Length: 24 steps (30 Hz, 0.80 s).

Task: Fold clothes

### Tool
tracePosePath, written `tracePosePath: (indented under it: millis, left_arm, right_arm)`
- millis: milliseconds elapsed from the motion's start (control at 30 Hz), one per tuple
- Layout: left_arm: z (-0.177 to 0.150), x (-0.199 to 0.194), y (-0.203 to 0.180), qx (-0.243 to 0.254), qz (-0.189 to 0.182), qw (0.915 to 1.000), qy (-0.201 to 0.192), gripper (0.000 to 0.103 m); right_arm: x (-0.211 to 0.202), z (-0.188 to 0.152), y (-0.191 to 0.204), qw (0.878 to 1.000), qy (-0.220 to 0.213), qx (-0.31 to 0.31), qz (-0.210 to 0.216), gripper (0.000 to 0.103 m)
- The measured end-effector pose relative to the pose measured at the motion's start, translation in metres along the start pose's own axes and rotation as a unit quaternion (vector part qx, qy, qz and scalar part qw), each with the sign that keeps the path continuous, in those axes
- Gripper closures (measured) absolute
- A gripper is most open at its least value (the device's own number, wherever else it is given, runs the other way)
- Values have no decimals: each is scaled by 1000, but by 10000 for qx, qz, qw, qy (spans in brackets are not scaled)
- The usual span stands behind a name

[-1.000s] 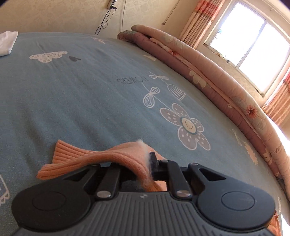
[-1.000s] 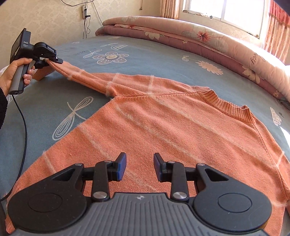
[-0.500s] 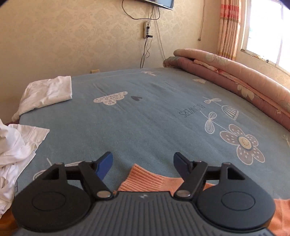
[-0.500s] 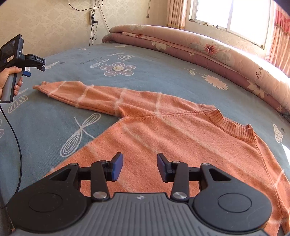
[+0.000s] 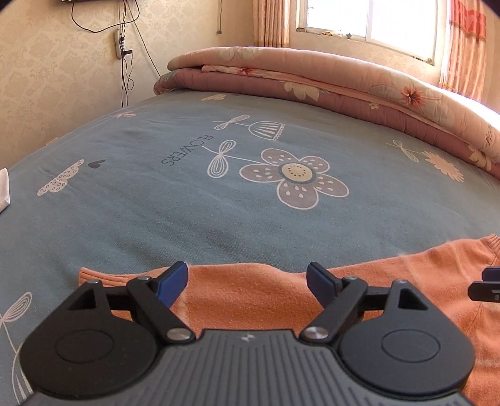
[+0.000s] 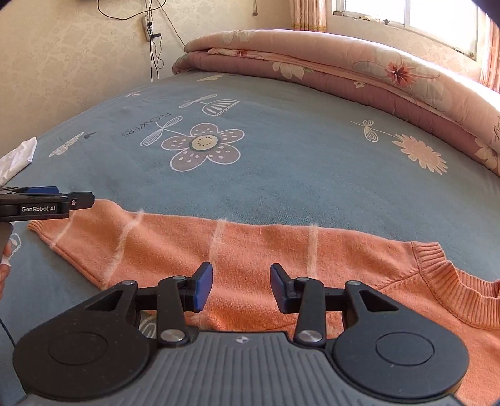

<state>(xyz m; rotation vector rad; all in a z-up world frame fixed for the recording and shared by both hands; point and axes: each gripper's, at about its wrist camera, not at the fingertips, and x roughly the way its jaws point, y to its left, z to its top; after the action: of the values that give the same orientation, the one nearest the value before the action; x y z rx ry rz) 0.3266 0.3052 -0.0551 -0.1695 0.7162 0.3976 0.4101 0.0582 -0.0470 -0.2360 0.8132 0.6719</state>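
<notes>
Knitwear lies flat on the bed (image 6: 281, 150): an orange sweater (image 6: 250, 253) with thin pale stripes, spread over the blue-grey sheet printed with flowers and dragonflies. At its left end the ribbed cuff (image 6: 37, 226) marks the tip of one sleeve (image 6: 175, 246), which runs straight to the right into the shoulder; there the ribbed collar (image 6: 437, 268) curves around the neck opening. The knit looks smooth, with a little fuzz along the pale stripes.

At the left edge of the right wrist view the left tongs (image 6: 47, 192) come in side-on just above the cuff end of the sleeve, with a hand (image 6: 4, 265) partly visible below them. In their own view the left tongs (image 5: 247, 281) stand wide apart over the sleeve, with nothing between the blue pads and no fabric gripped. Further right, the right tongs (image 6: 240, 287) are held at a moderate gap over the middle of the sleeve, also empty; whether their tips brush the knit cannot be told. Their tip (image 5: 484, 284) shows at the right edge of the left wrist view.

White cloth (image 6: 18, 156) lies at the bed's far left edge, and a rolled floral quilt (image 6: 343, 65) runs along the far side under the window (image 6: 406, 15).
</notes>
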Motion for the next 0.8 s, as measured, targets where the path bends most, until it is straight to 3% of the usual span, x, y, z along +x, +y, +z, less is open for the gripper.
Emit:
tracePosePath:
  millis: [200, 333, 467, 667, 733, 767, 800]
  left_arm:
    - [-3, 10, 22, -378, 89, 9990, 200, 20]
    - [-4, 12, 30, -582, 117, 9980, 230, 20]
    - [-3, 15, 25, -568, 27, 9980, 280, 19]
    - [-3, 17, 10, -297, 72, 9992, 258, 19]
    - [-2, 17, 10, -305, 79, 9992, 255, 18]
    - [-2, 18, 11, -321, 89, 9991, 257, 17]
    - [-2, 19, 11, -351, 107, 9990, 265, 17]
  right_arm:
    - [46, 31, 2, 9955, 21, -891, -314, 58]
    - [62, 39, -7, 9786, 123, -2053, 50, 58]
    - [74, 37, -10, 9683, 258, -2453, 402, 58]
    - [97, 40, -16, 9636, 386, -2538, 744, 51]
    - [101, 44, -25, 9679, 516, -2271, 944, 50]
    - [101, 44, -27, 9691, 588, -2149, 1058, 53]
    - [101, 45, -30, 9699, 656, -2033, 1168, 63]
